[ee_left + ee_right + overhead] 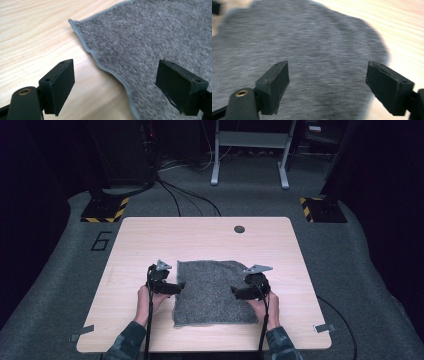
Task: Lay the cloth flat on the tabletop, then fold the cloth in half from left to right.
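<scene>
The left gripper (176, 287) sits at the left edge of a grey cloth (214, 292) that lies flat on the light wooden desk (150, 240). In the left gripper view its jaws stand wide apart with nothing between them: one is over bare wood, the other over the cloth (155, 32), whose hemmed, slightly wavy edge runs between them. The person's left hand (148, 301) holds it from the near side.

The right gripper (239, 292) is at the cloth's right edge, pointing inward toward the left one, with the right hand (265, 306) behind it. In the right gripper view its jaws are likewise spread and empty; the blurred cloth (307, 50) lies under both, and its border falls away to bare desk (407, 30) at the right.

The cloth lies near the middle of the desk, toward the near side, roughly square, with its far edge a little uneven. A small dark round spot (239, 229) sits near the desk's far edge.

On the grey floor to the left of the desk, a large figure "6" (102, 241) is marked in dark lines. Two black bases with yellow and black hazard stripes (105, 209) stand on the floor beyond the desk's far corners, and dark cables (185, 197) trail across the floor toward a light metal frame (250, 150).
</scene>
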`<state>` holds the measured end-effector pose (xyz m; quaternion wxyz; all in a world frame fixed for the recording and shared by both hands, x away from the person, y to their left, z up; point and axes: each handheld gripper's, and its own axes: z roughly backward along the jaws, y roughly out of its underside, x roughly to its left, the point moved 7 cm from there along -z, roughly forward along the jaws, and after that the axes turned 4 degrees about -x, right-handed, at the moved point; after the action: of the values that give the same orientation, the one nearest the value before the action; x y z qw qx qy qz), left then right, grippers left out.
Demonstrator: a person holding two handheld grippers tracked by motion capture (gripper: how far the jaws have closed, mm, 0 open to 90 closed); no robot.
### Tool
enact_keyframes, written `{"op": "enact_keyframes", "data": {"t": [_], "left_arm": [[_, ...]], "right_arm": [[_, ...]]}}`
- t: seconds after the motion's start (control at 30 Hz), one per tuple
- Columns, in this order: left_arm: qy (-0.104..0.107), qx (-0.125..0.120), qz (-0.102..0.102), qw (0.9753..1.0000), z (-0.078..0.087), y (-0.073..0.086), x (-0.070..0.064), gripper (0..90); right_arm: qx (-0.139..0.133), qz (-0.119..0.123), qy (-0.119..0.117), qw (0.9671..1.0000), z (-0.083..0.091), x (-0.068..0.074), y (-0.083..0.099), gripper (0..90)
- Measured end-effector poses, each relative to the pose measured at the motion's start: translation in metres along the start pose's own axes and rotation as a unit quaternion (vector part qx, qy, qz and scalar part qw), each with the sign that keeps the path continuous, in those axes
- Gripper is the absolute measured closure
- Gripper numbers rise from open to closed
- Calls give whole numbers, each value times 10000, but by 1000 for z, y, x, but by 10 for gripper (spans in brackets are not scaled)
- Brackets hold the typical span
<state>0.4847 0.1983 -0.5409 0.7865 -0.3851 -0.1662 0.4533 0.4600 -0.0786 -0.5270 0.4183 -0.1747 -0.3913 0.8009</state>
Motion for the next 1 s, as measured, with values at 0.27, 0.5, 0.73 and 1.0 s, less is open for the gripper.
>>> {"op": "enact_keyframes", "data": {"t": [0.27, 0.5, 0.73, 1.0], "left_arm": [[-30, 64, 73, 9999, -16, -14, 18, 151], [-34, 63, 158, 9998, -29, -23, 25, 153], [-60, 51, 236, 9997, -46, -30, 34, 157], [-58, 68, 244, 9997, -55, -33, 38, 149]], "right_arm": [[-39, 251, -453, 9986, -1, 57, 1, 145], [-60, 496, -726, 9961, -8, 92, 1, 146], [1, 791, -1010, 9917, -18, 129, 3, 147], [140, 1068, -1211, 9868, -30, 159, 9, 146]]}}
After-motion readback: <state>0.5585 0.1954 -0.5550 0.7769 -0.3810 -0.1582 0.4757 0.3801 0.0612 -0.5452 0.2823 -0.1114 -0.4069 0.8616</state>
